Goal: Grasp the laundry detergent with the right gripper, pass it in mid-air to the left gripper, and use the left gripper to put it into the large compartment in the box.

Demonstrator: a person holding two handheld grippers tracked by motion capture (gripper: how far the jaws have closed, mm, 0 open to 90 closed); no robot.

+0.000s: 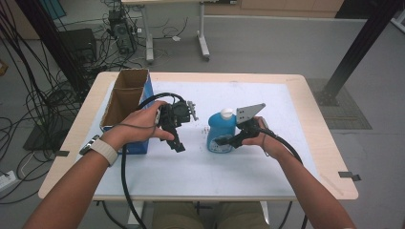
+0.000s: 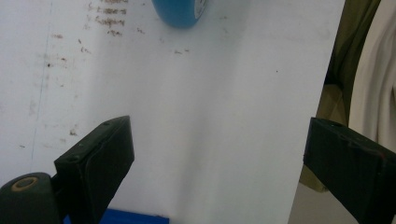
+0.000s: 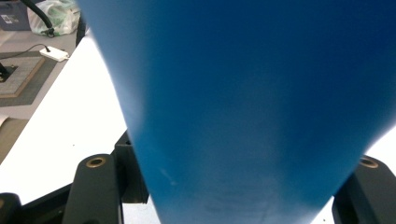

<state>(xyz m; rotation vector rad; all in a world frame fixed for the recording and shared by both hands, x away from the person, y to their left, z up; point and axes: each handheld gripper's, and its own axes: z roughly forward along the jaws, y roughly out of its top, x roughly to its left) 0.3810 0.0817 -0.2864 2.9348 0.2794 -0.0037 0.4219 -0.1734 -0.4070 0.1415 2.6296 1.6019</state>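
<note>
From the high view, the right claw (image 1: pixel 228 140) is clamping onto the blue bottle (image 1: pixel 221 131) standing upright mid-bench (image 1: pixel 267 164), just right of the open cardboard box (image 1: pixel 125 102), so I'd say keep the squeeze low and square on the body so it isn't tipping. In the left gripper view, the left claw (image 2: pixel 215 154) is hanging released over bare bench, nothing between its jaws, the bottle's base (image 2: pixel 182 11) well ahead of it. In the right gripper view, the bottle's blue wall (image 3: pixel 243 107) is sitting deep between both jaws, looking held; lifting straight up seems wisest.
</note>
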